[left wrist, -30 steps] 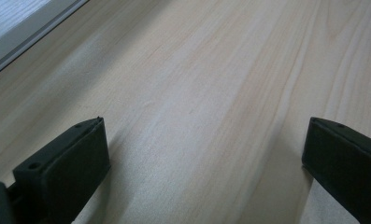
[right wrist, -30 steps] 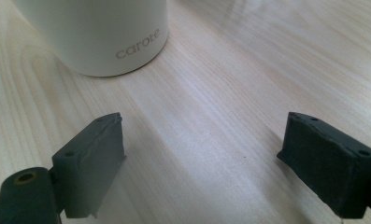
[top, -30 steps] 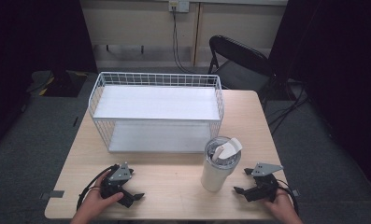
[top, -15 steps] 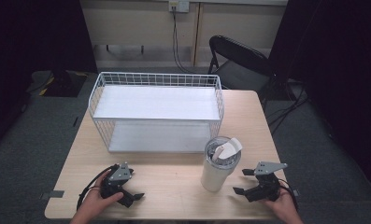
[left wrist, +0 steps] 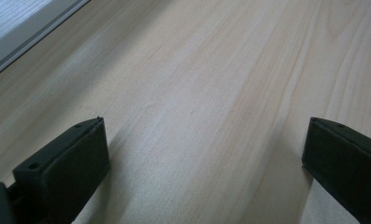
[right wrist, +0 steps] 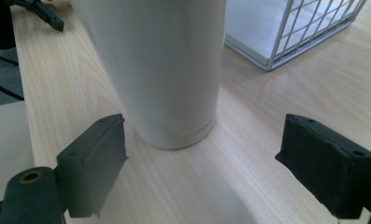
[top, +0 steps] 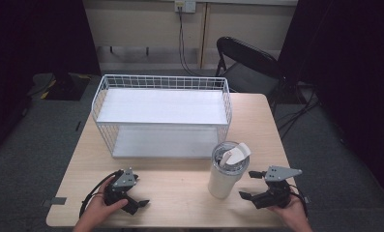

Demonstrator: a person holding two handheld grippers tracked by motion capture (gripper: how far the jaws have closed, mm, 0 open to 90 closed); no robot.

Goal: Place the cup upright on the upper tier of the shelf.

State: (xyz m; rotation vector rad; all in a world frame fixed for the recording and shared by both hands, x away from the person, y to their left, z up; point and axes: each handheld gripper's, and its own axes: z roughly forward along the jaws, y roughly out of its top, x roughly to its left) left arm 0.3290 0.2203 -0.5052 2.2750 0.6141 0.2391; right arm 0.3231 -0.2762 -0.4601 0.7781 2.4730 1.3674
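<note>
Now — tumbler [top: 227, 170]: white, upright, lidded | right claw [top: 252, 185]: spread, beside it | left claw [top: 140, 193]: spread

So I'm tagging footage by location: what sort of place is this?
Probably a lab or office room set up for recording: a bare wooden table, a folding chair behind it, dark curtains at both sides and a cabled wall socket.

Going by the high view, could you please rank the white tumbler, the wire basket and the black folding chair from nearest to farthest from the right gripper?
From the right gripper:
1. White tumbler, just beside its open jaws.
2. Wire basket, mid-table beyond the tumbler.
3. Black folding chair, on the floor past the table's far edge.
</note>
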